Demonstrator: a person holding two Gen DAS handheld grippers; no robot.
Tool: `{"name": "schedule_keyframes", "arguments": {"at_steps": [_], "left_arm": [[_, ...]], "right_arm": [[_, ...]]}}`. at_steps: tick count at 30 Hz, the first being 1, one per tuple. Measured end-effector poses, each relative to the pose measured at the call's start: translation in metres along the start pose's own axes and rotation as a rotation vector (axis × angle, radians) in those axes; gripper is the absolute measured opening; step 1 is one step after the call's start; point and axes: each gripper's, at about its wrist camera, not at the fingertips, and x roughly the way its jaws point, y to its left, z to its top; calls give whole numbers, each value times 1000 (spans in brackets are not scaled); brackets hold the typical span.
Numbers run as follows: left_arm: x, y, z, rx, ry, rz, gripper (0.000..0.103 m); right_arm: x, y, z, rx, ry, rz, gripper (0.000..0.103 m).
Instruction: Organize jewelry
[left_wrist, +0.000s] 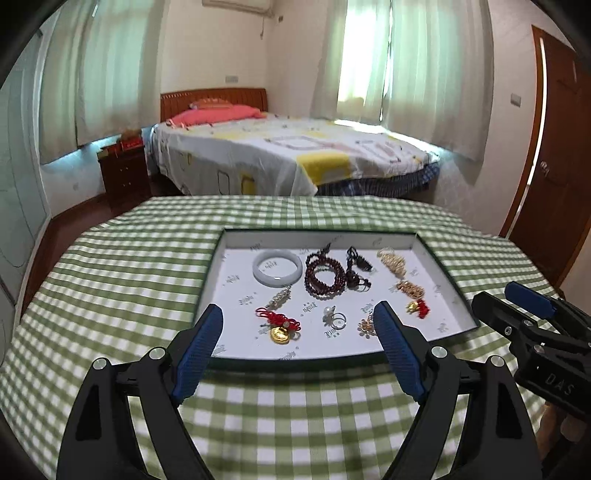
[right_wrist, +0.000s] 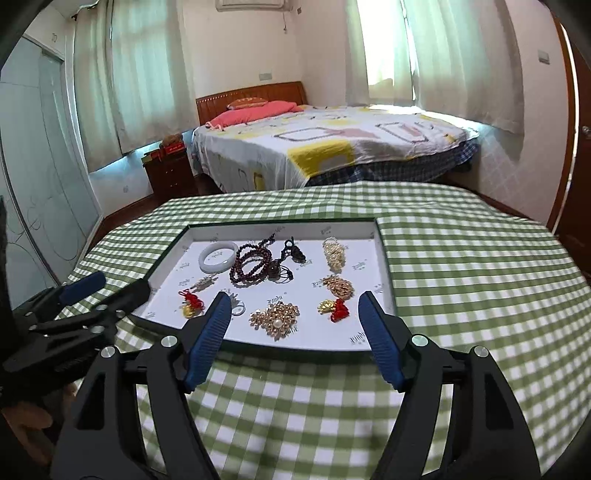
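A shallow white tray (left_wrist: 236, 254) (right_wrist: 380, 258) with a dark rim lies on the green checked tablecloth. It holds several pieces: a white bangle (left_wrist: 277, 267) (right_wrist: 218, 256), dark red beads (left_wrist: 325, 275) (right_wrist: 251, 266), a red-cord gold charm (left_wrist: 280, 326) (right_wrist: 191, 303), a ring (left_wrist: 338, 319), a gold pearl brooch (right_wrist: 275, 317), a pearl cluster (left_wrist: 393, 261) (right_wrist: 334, 253) and a gold charm with a red tassel (left_wrist: 417, 307) (right_wrist: 332, 308). My left gripper (left_wrist: 299, 314) is open over the tray's near edge. My right gripper (right_wrist: 293, 301) is open, over the tray's near right part. Both are empty.
The table (left_wrist: 110, 258) (right_wrist: 480, 258) carries a green checked cloth. Behind it stand a bed (left_wrist: 288, 155), a wooden nightstand (left_wrist: 123, 170) and curtained windows. A wooden door (left_wrist: 554, 177) is at the right. The right gripper's body (left_wrist: 535, 325) shows beside the tray.
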Motion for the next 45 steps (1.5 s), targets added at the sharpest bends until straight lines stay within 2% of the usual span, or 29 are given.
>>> {"name": "schedule_keyframes", "arguments": {"at_steps": [10, 22, 30, 45], "left_arm": [[-94, 5, 3, -3, -101, 74, 84], [-177, 10, 5, -19, -223, 104, 85], [-199, 15, -1, -16, -254, 127, 85], [-209, 20, -6, -35, -265, 126, 85]], "right_arm": [[-99, 15, 10, -34, -108, -59, 82], [-178, 24, 12, -53, -196, -86, 88], [-201, 31, 8, -74, -236, -90, 88], [-212, 38, 1, -78, -255, -86, 88]]}}
